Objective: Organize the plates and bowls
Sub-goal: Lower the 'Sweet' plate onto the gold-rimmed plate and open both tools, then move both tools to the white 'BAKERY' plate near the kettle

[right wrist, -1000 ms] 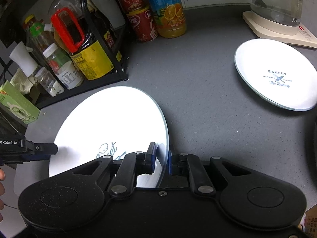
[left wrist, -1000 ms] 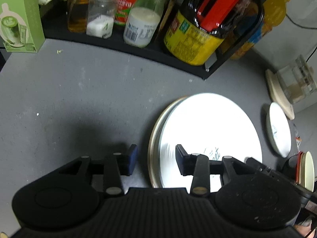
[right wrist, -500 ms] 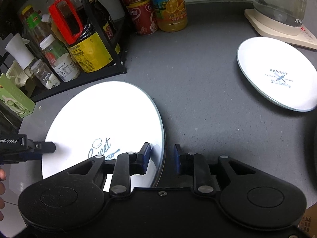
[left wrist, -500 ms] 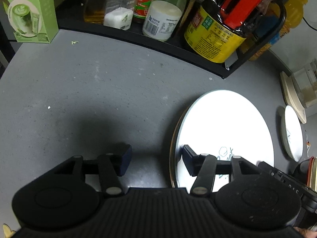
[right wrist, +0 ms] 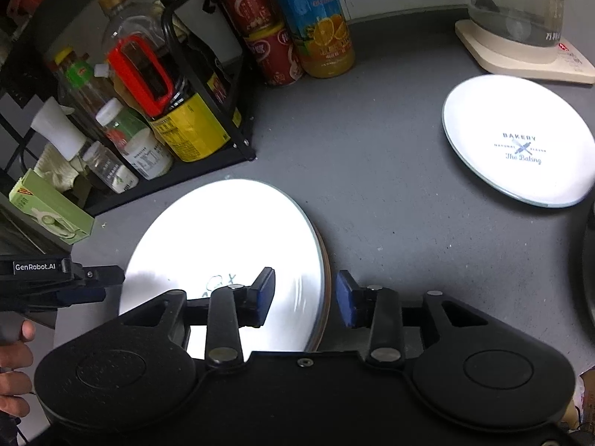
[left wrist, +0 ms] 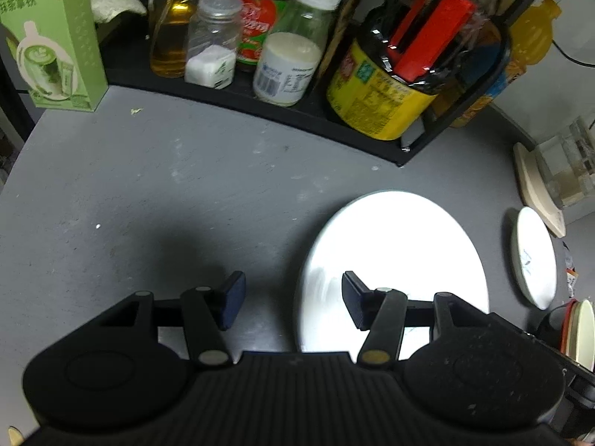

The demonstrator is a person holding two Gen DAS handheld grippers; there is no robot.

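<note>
Plates are stacked on the grey counter (right wrist: 390, 200): the large white plate (right wrist: 230, 238) lies flat on a brown-rimmed one. Its opposite rims are straddled, not pinched, by the left gripper (left wrist: 293, 297) and right gripper (right wrist: 305, 297); the right's jaws have just been opening, apparently releasing it. The bakery plate (right wrist: 520, 141) lies well apart.

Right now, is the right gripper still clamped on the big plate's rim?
No, open. The right gripper has just been opening; its pads straddle the big white plate rim without pressing it, and the plate lies flat.

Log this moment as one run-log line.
large plate: on counter | right gripper: just opening, straddles rim | left gripper: open | bakery plate: apart
</note>
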